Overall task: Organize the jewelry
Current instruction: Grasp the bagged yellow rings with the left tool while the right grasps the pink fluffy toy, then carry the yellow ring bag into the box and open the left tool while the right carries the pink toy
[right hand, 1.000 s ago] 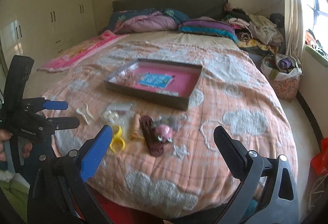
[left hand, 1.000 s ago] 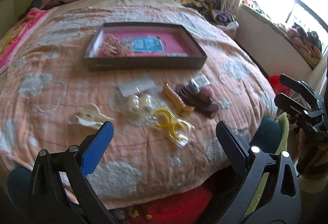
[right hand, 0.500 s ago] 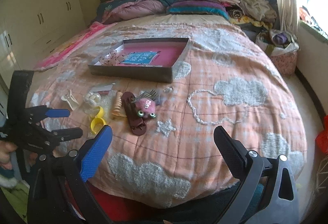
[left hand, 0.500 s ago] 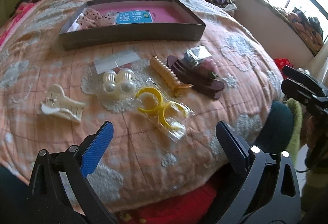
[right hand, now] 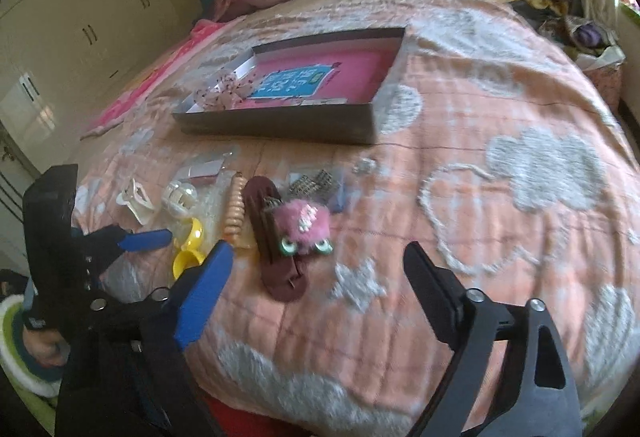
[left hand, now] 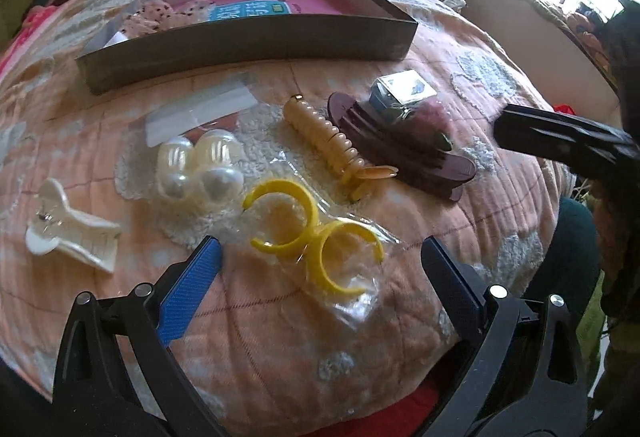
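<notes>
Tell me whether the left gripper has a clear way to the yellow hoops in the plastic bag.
Probably yes: the left gripper is open just short of the yellow hoops, with nothing between them.

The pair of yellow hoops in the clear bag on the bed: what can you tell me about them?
The two open yellow plastic hoops are C-shaped, glossy and smooth, each with a gap in its ring. They lie flat, side by side and touching, inside a crinkled clear plastic bag on the peach quilt with white clouds. They sit nearest the front edge of the cluster, just beyond the left tongs, which are open and do not touch them.
</notes>
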Action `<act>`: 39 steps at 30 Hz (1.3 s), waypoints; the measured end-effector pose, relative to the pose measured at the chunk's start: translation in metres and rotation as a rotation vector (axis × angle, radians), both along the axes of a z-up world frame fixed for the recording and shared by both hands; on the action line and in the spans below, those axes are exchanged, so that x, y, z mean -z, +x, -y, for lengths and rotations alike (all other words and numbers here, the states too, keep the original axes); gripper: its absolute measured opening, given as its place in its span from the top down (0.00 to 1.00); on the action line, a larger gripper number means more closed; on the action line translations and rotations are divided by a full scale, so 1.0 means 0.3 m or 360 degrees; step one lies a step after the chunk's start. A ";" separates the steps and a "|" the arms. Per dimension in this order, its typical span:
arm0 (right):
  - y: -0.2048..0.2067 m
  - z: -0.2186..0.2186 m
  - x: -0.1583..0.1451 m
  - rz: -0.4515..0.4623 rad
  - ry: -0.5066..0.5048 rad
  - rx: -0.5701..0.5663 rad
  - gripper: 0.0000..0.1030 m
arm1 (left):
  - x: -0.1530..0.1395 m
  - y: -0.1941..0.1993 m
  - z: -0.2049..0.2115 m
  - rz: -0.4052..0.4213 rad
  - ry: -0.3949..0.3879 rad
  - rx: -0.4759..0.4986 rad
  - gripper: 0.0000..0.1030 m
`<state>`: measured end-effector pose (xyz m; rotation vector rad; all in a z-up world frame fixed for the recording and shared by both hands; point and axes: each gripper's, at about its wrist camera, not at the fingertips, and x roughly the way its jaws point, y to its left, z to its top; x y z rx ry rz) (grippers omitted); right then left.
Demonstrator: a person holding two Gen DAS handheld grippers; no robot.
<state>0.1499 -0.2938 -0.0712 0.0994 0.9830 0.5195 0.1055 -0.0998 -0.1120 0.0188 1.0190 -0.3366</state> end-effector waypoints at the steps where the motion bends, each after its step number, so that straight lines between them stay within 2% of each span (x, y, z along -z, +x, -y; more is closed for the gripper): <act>1: 0.019 -0.010 0.013 -0.0034 0.0027 -0.0014 0.27 | 0.003 0.003 0.004 0.0003 0.0010 0.0004 0.19; 5: 0.057 -0.052 0.045 -0.0089 0.0013 -0.0056 0.41 | 0.006 0.005 0.018 0.0010 0.0040 0.0025 0.32; 7: 0.063 -0.071 0.060 -0.0100 -0.0011 -0.0068 0.49 | 0.004 -0.002 0.025 0.0017 0.0045 0.0048 0.46; 8: 0.064 -0.077 0.068 -0.0104 -0.0023 -0.0063 0.58 | 0.001 -0.005 0.027 0.0027 0.0051 0.0057 0.51; 9: 0.062 -0.078 0.072 -0.0101 -0.0038 -0.0050 0.65 | -0.002 -0.008 0.029 0.0034 0.0054 0.0062 0.54; 11: 0.050 -0.068 0.070 -0.0077 -0.0041 -0.0025 0.70 | -0.007 -0.013 0.030 0.0042 0.0048 0.0072 0.55; 20: -0.030 0.031 -0.017 0.0107 -0.0024 0.0102 0.72 | -0.046 -0.051 0.035 0.0053 -0.0020 0.0109 0.60; 21: -0.037 0.041 -0.025 0.0118 -0.0018 0.0118 0.71 | -0.056 -0.055 0.038 0.0057 -0.0031 0.0116 0.63; 22: -0.053 0.066 -0.037 0.0133 -0.0003 0.0149 0.71 | -0.067 -0.059 0.041 0.0058 -0.0053 0.0136 0.92; 26: -0.086 0.142 -0.071 0.0171 0.0037 0.0246 0.72 | -0.115 -0.062 0.051 0.0098 -0.0082 0.0153 0.92; 31: -0.115 0.197 -0.113 0.0226 0.0040 0.0318 0.72 | -0.117 -0.051 0.051 0.0083 -0.0109 0.0154 0.93; 39: -0.147 0.214 -0.174 0.0303 0.0041 0.0343 0.72 | -0.199 -0.060 0.016 0.0155 -0.0198 0.0146 0.98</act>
